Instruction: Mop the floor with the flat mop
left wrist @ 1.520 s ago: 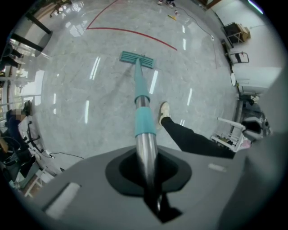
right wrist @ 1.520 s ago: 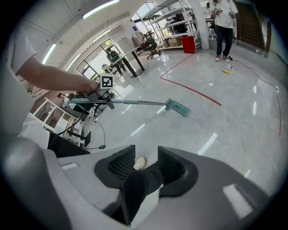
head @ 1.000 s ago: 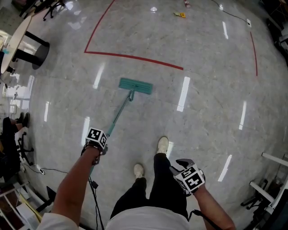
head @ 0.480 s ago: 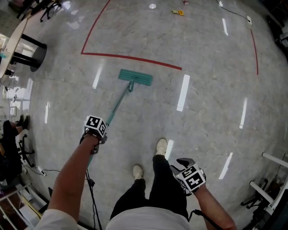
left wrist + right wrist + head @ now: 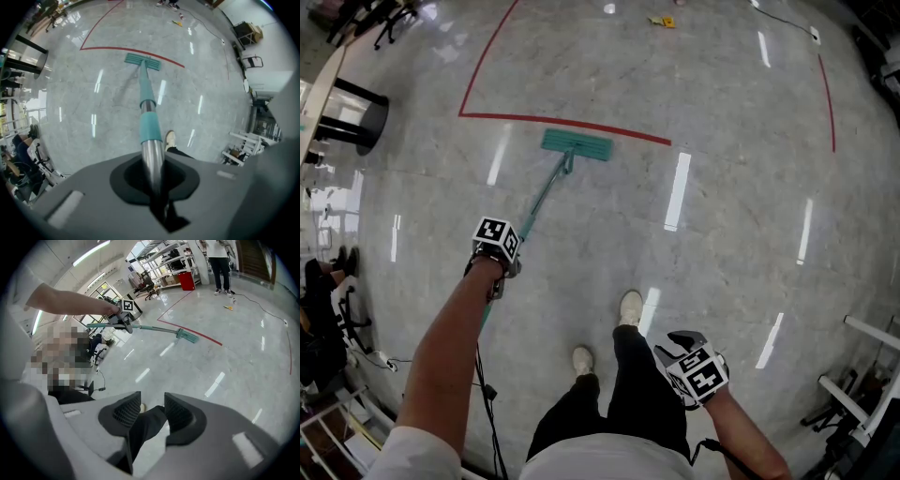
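The flat mop's teal head (image 5: 577, 144) lies flat on the grey floor, just short of the red tape line (image 5: 562, 124). Its pole (image 5: 534, 208) slants back to my left gripper (image 5: 497, 246), which is shut on the metal part of the pole. In the left gripper view the pole (image 5: 147, 108) runs out from between the jaws of the left gripper (image 5: 152, 164) to the mop head (image 5: 142, 61). My right gripper (image 5: 694, 361) hangs by my right leg, open and holding nothing. In the right gripper view the right gripper (image 5: 152, 406) shows a gap between its pads, and the mop head (image 5: 188, 336) lies far off.
A round table on a black base (image 5: 337, 84) stands far left. A black cable (image 5: 483, 394) trails on the floor by my left side. Metal frames (image 5: 862, 394) stand at the right edge. Small yellow litter (image 5: 656, 21) lies beyond the tape. A person (image 5: 219, 263) stands far away.
The mop head has slid away from me toward the red line. My left arm has stretched forward with the pole. The right gripper has stayed by my leg.
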